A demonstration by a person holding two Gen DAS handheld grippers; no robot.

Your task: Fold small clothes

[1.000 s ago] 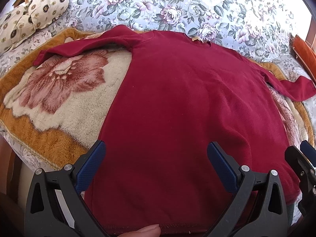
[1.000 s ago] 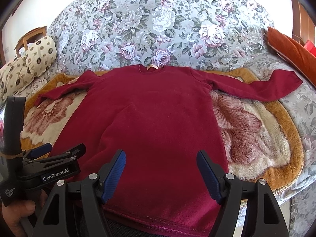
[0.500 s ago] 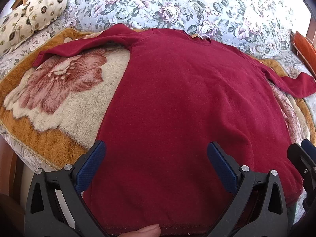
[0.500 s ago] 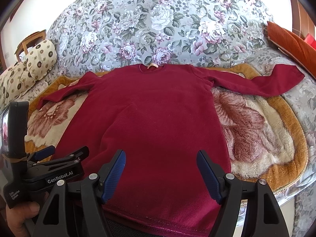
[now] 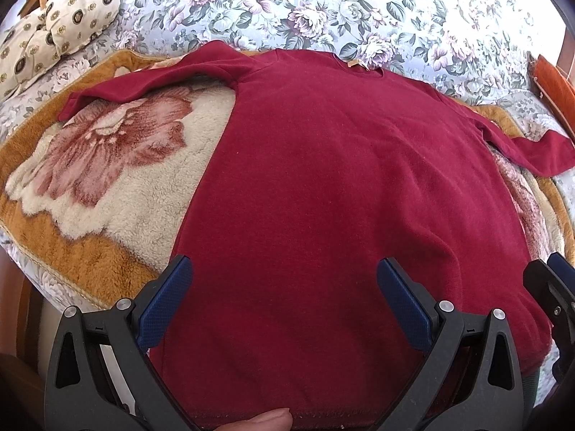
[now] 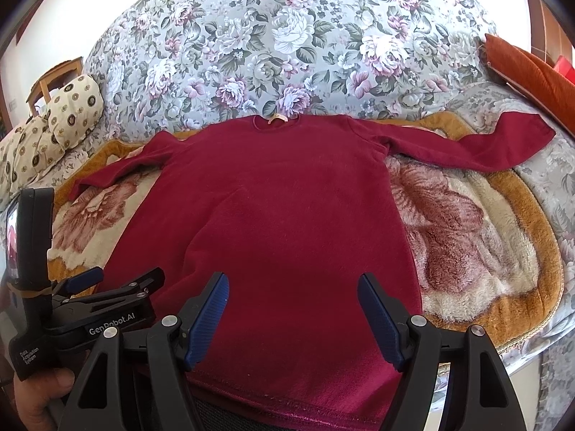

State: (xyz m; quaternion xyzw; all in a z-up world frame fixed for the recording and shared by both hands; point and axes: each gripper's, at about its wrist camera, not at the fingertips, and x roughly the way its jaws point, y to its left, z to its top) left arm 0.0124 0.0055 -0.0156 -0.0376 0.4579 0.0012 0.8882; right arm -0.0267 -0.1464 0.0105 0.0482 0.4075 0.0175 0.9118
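A dark red top [image 5: 334, 194] lies flat on a fluffy blanket [image 5: 107, 194] with a big pink flower on it. The top is spread out with both long sleeves stretched to the sides. One sleeve [image 5: 154, 79] reaches left over the blanket. The other sleeve [image 6: 478, 143] reaches right, and its end lies past the blanket on the flowery bed cover [image 6: 287, 36]. The neck of the top, with a small tan tag [image 6: 276, 118], points away toward the back of the bed. The bottom hem is closest to the cameras. The left gripper [image 5: 284, 301] is over the bottom part of the top, and its blue jaws are spread wide with nothing between them. The right gripper [image 6: 293, 316] is just beside it, also over the bottom part, and its jaws are spread wide too. A cream pillow with round dots [image 5: 54, 25] sits at the far left. An orange cushion [image 6: 532, 75] sits at the far right.
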